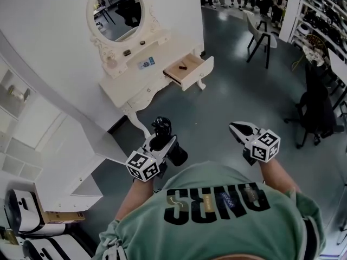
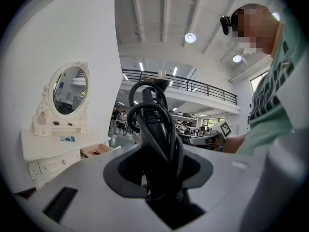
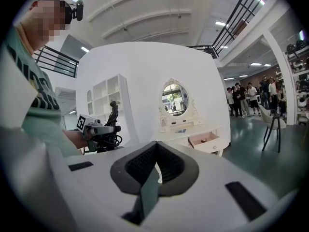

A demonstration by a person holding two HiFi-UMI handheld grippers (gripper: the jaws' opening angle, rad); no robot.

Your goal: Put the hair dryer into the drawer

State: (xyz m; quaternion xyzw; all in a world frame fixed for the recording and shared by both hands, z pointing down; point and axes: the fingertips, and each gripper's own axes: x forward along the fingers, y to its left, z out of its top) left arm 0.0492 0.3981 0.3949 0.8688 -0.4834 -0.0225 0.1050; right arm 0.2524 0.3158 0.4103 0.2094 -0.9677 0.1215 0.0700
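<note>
A white dressing table point(image 1: 135, 83) with an oval mirror point(image 1: 120, 11) stands against the white wall. Its right-hand drawer point(image 1: 198, 73) is pulled open over the glossy grey floor point(image 1: 238, 91). Well short of the table, the left gripper point(image 1: 157, 148) is clamped on the black hair dryer point(image 1: 161, 128), cord looped round it. The right gripper point(image 1: 241, 129) carries nothing, jaws together. A chair point(image 1: 260, 37) stands beyond the table, with onlookers farther off.
</note>
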